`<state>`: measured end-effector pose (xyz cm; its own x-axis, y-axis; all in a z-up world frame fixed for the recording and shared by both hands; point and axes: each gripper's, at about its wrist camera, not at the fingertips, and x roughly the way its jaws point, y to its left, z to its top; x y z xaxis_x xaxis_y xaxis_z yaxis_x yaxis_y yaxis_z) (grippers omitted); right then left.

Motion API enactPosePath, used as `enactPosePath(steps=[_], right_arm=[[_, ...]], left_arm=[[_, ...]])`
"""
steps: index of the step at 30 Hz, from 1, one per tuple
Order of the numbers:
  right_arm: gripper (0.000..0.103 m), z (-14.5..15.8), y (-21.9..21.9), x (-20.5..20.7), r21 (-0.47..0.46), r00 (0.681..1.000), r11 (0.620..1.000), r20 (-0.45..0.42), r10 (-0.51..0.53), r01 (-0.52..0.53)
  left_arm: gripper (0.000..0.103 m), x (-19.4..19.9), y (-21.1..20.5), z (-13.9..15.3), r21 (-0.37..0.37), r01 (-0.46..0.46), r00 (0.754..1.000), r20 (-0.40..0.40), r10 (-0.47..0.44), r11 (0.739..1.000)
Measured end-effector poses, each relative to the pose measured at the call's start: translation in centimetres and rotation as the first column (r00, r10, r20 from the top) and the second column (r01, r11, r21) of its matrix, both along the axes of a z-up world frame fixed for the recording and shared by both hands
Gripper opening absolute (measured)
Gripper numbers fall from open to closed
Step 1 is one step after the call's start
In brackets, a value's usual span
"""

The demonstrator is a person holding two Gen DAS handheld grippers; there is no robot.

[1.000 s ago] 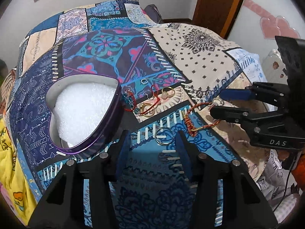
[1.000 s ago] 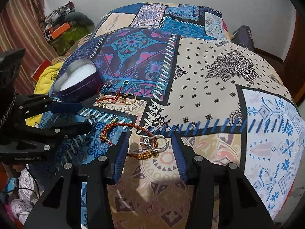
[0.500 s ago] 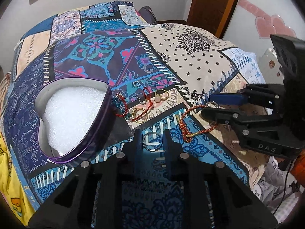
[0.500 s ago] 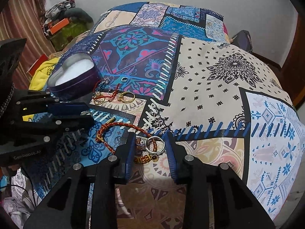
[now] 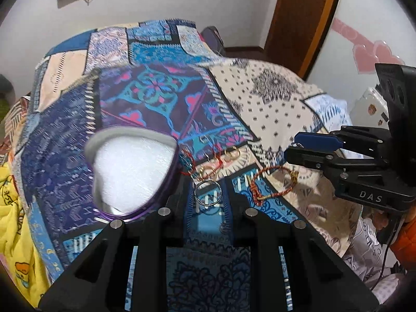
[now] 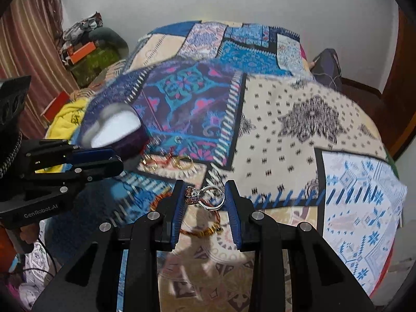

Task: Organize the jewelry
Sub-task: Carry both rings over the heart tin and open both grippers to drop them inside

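Gripping a plain ring (image 5: 208,193) and a stone ring (image 6: 205,198), both grippers' fingers (image 5: 226,202) hover beside the heart-shaped tin (image 5: 166,182).

Counted one heart-shaped tin (image 5: 135,179). One plain silver ring (image 5: 208,193), one stone-set ring (image 6: 205,198). One red-gold braided bracelet (image 5: 270,182). Perhaps three gold rings (image 6: 179,161) in blurred cluster. Two grippers: left gripper (image 5: 208,195), right gripper (image 6: 205,199).

2 close wrist views over 1 shared patchwork bedspread (image 5: 273,98), each facing the other's gripper.
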<state>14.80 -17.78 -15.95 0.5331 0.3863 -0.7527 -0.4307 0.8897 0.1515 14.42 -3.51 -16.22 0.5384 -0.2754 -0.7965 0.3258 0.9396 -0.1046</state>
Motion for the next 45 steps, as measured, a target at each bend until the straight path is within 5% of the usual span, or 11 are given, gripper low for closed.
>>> enactPosePath(steps=[24, 31, 45], right_arm=[[0.028, 6.7, 6.5, 1.5, 0.094, 0.979, 0.989, 0.180, 0.097, -0.116], [0.028, 5.9, 8.9, 2.6, 0.099, 0.977, 0.983, 0.165, 0.138, -0.155], [0.028, 1.1, 12.3, 3.9, 0.053, 0.974, 0.973, 0.037, 0.224, -0.226]], left_arm=[[0.021, 0.0, 6.8, 6.5, -0.034, -0.193, 0.962, 0.188, 0.196, 0.981], [0.021, 1.1, 9.1, 6.3, -0.027, -0.238, 0.953, 0.186, 0.239, 0.971], [0.021, 3.4, 8.9, 2.9, -0.048, -0.191, 0.978, 0.082, 0.194, 0.980]])
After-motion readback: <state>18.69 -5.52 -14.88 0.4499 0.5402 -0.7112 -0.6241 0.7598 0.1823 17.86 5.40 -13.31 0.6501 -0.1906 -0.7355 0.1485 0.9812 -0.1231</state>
